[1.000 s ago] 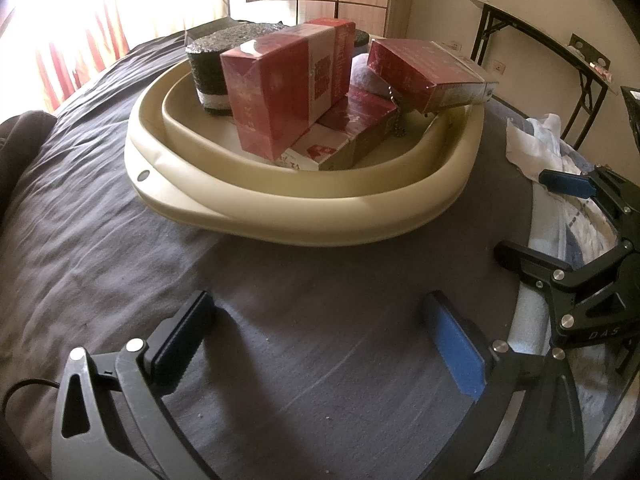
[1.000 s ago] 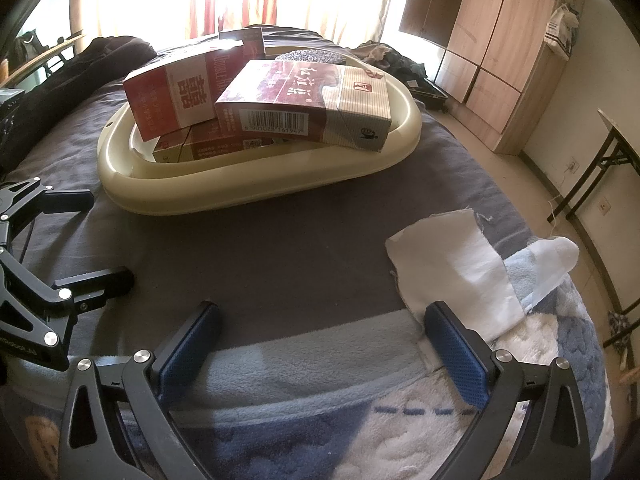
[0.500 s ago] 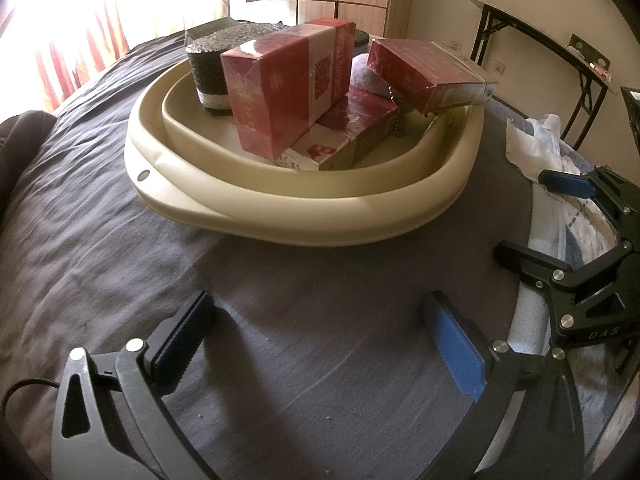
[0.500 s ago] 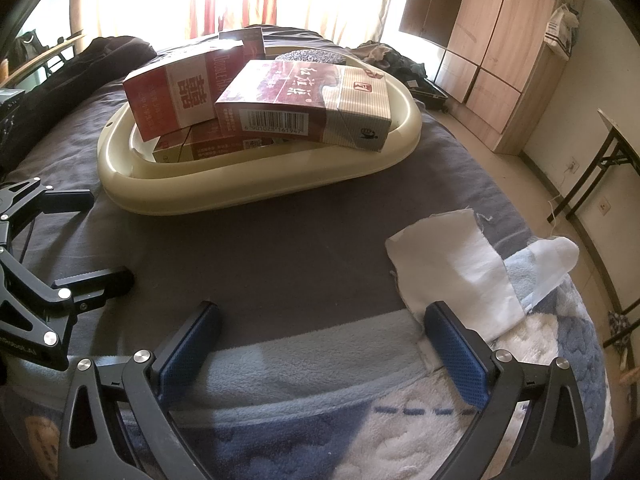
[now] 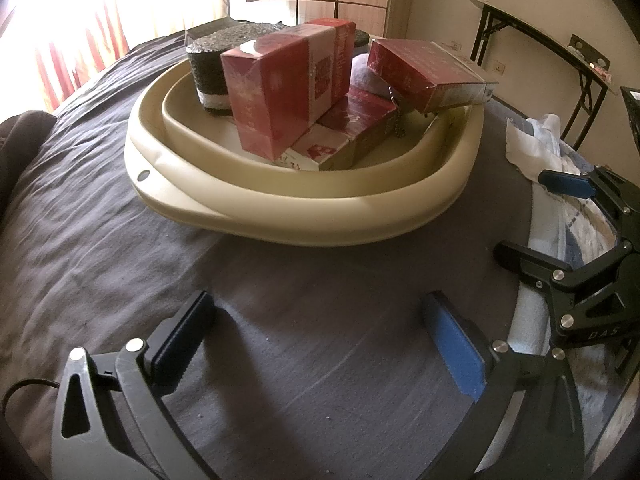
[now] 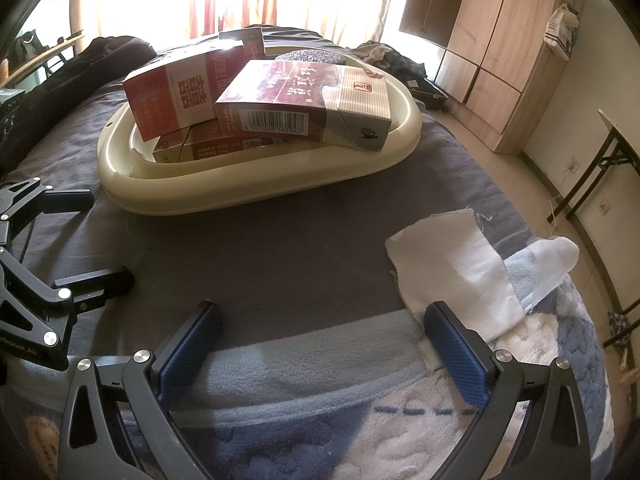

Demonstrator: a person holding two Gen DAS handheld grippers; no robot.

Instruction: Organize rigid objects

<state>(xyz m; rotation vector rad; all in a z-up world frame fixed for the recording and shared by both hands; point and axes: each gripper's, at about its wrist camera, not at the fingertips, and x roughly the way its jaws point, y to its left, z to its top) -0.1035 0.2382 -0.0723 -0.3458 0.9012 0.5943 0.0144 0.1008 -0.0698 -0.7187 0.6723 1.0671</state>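
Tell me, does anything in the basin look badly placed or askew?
Yes. The dark red carton lies tilted on top, one end jutting over the basin rim. Another red carton leans on the pile.

A white cloth (image 6: 452, 264) lies on the grey bedsheet (image 6: 280, 248), a wooden wardrobe (image 6: 492, 36) far beyond.

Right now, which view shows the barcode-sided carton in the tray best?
The right wrist view: the barcode-sided carton lies nearest the camera on top of the pile in the cream tray, with its printed top and barcode side facing the lens. The left wrist view shows it only obliquely, at the far right of the pile, barcode hidden.
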